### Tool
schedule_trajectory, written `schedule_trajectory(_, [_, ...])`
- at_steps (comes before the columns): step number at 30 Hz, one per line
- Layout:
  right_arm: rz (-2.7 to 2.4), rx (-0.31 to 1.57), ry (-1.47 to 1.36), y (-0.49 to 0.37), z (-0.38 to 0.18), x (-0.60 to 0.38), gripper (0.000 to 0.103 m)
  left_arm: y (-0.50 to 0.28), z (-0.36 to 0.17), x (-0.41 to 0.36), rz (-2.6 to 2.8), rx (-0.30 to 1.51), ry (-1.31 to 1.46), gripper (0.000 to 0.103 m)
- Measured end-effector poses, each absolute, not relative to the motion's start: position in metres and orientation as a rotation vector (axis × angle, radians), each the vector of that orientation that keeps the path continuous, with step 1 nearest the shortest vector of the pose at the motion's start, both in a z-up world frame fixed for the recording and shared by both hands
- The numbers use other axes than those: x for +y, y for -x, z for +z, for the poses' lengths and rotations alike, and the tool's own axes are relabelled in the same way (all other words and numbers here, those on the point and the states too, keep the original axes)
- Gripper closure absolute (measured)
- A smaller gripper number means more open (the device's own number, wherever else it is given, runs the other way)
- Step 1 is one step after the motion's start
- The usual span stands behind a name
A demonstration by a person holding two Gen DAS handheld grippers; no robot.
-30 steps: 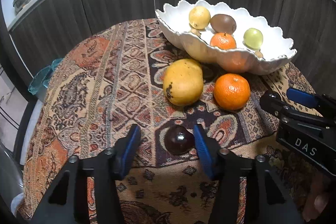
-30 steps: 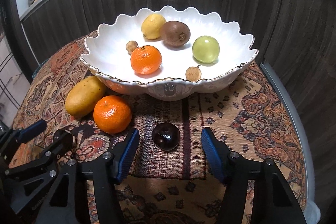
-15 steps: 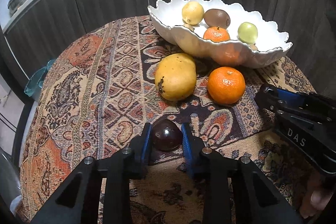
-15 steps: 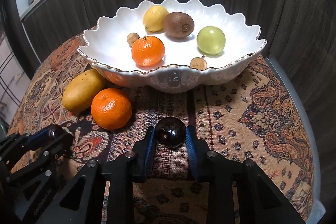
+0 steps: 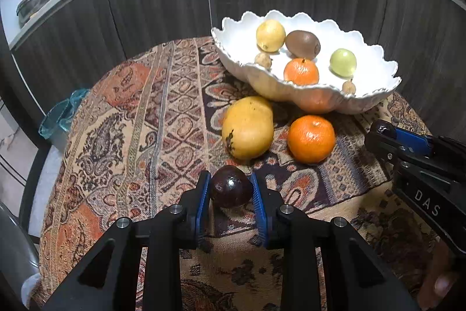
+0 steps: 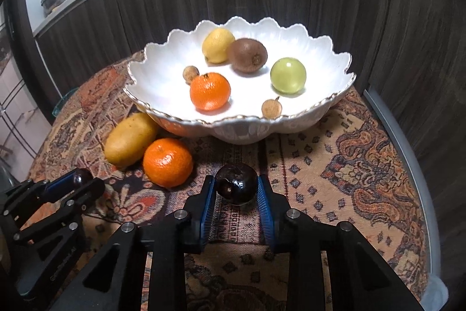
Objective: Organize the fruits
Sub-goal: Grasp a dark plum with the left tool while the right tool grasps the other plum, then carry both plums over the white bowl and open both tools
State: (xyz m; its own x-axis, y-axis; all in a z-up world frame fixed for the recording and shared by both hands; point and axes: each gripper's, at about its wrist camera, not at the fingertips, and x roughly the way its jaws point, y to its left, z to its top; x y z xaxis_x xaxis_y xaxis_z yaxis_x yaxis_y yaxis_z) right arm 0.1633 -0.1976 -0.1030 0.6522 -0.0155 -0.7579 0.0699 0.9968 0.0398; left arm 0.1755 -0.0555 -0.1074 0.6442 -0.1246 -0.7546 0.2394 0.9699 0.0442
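Two dark purple plums are on the patterned tablecloth. My left gripper (image 5: 230,182) is shut on one plum (image 5: 231,190), its blue pads pressing both sides. My right gripper (image 6: 236,184) is shut on the other plum (image 6: 236,188) in the same way. Each gripper also appears at the edge of the other's view, with its plum between its tips. Beyond them, a yellow mango (image 5: 247,127) and a mandarin (image 5: 311,139) lie in front of the white scalloped bowl (image 6: 241,133). The bowl holds a lemon, a kiwi, a green fruit, a mandarin and two small brown fruits.
The round table (image 6: 407,153) drops off close to the right of the bowl. Dark wooden cabinet fronts (image 5: 163,8) stand behind it. A teal glass dish (image 5: 62,112) sits beyond the table's left edge. A fingertip (image 5: 442,284) shows at the lower right of the left wrist view.
Both grippers went from open around a plum to shut on it. The hands have barely shifted.
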Motion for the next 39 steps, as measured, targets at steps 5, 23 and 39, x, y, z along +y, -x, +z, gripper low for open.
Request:
schedule_trajectory(5, [-0.052, 0.837, -0.077, -0.16, -0.093, -0.203, 0.073, -0.174, -0.097, -0.06, -0.217, 0.828, -0.143, 0.075])
schedule_trajectory(23, [-0.078, 0.722, -0.086, -0.16, -0.044, -0.222, 0.073, -0.195, -0.036, -0.083, -0.25, 0.696, -0.146, 0.075])
schedule_trajectory(39, [-0.107, 0.649, -0.078, -0.189, -0.01, -0.241, 0.073, -0.239, -0.008, -0.102, -0.271, 0.636, -0.161, 0.075])
